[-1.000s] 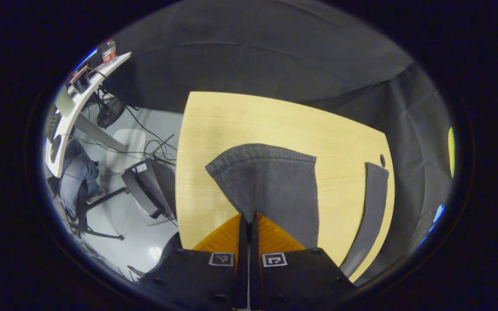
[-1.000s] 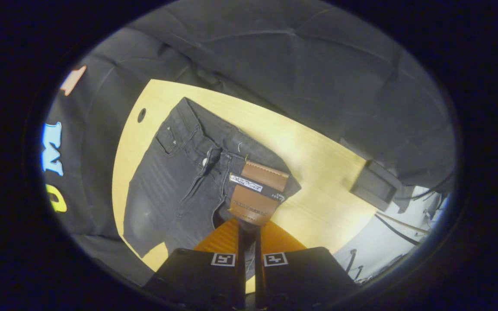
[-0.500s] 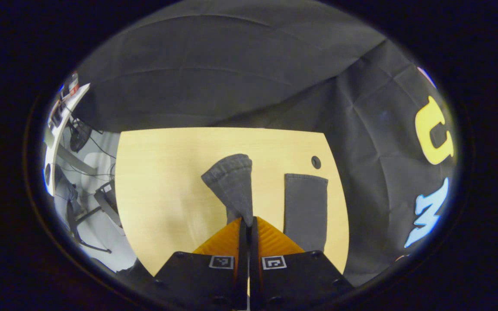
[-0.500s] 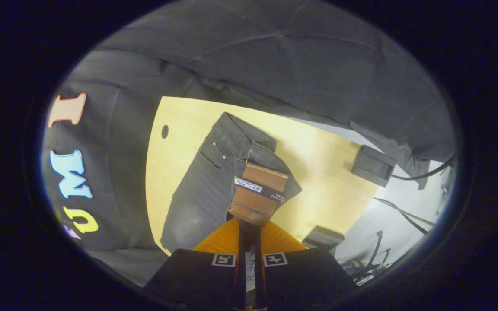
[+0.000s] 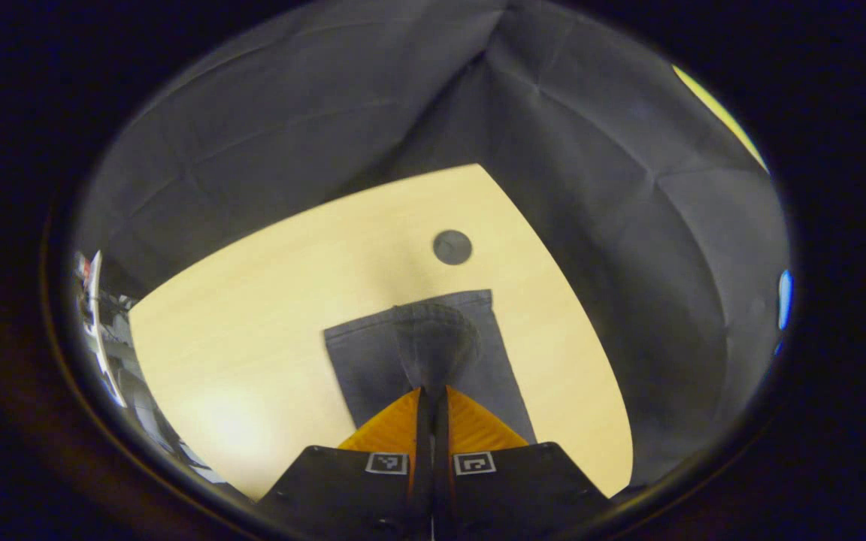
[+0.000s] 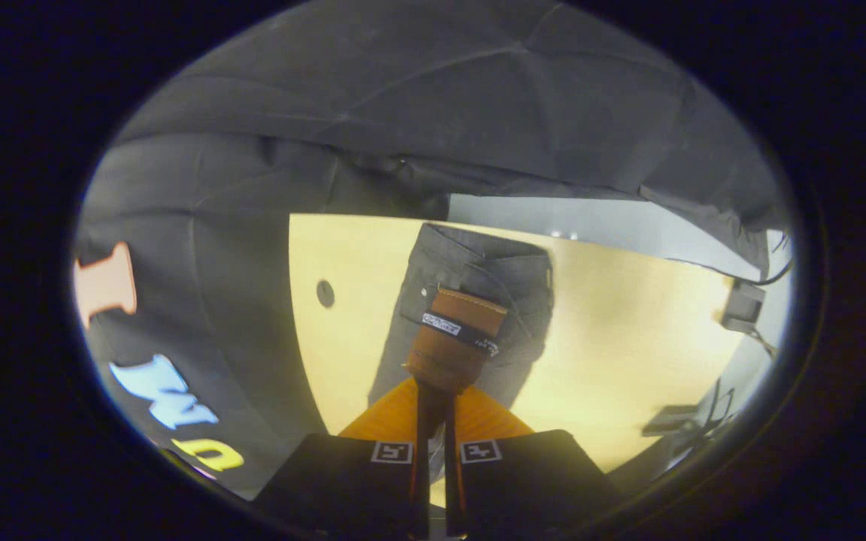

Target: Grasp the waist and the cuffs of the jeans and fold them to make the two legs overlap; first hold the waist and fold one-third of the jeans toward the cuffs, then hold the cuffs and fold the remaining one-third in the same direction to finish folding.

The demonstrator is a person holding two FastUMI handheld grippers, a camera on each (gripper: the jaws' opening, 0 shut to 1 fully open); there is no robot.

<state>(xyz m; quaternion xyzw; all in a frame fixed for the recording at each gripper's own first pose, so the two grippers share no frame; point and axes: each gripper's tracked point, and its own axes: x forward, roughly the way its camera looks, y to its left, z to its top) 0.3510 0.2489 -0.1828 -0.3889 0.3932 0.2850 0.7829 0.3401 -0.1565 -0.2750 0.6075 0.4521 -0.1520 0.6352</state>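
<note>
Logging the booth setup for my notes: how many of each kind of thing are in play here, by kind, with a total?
Jeans: 1
Grippers: 2, the left gripper and the right gripper, jaws of each closed on denim
Table: 1
Round hole in the tabletop: 1
Total: 5

Jeans (image 6: 470,300) lie on the table (image 6: 628,346), a hole (image 6: 325,293) to their left

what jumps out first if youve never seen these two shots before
The brown leather patch on the waist of the dark jeans, pinched in the right gripper low in the right gripper view. In the left gripper view, the left gripper holds one cuff over the other leg on the pale wooden table, with a dark round hole beyond.
</note>
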